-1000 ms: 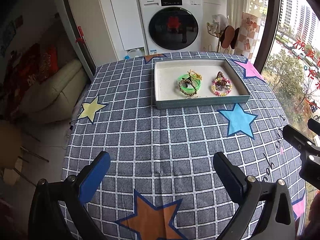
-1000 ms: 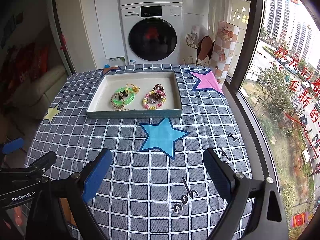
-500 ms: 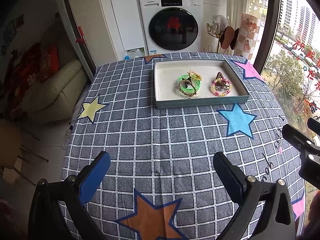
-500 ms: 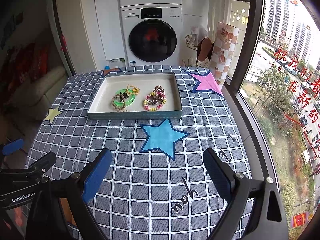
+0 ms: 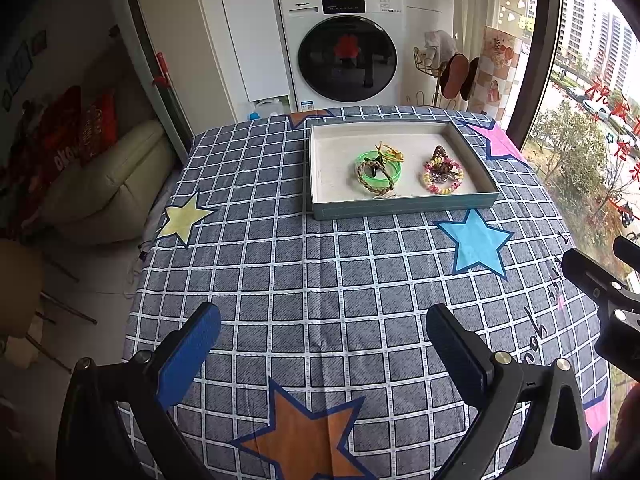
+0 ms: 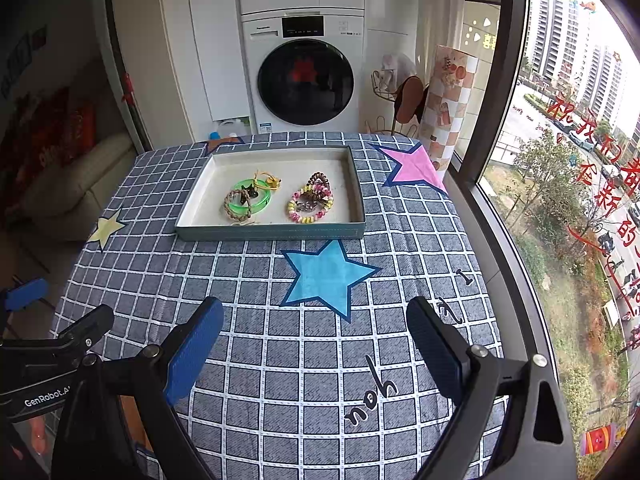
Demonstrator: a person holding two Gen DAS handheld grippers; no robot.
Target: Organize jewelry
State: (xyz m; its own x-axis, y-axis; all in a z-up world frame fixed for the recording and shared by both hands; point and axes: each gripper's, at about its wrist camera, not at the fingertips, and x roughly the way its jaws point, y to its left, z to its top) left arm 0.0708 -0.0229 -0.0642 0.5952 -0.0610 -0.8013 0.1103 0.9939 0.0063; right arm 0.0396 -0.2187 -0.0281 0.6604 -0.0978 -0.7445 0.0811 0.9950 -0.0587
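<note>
Jewelry lies in two clusters inside one tray [image 5: 400, 210] at the table's far side: green bangle group [image 5: 378, 168] left, coiled multicolour band group [image 5: 442, 174] right. Left hand-held gripper [image 5: 322, 338] and right hand-held gripper [image 6: 314, 332] hang spread and empty, well short. Whether sorting is finished or pending cannot be settled.

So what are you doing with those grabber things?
A person holds a hand-held gripper in each hand over the checked tablecloth. The left hand-held gripper and the right hand-held gripper are both open and hold nothing. The jewelry sits in a tray at the far end: a green bangle with a braided bracelet, beside a pink and yellow coil bracelet.
</note>
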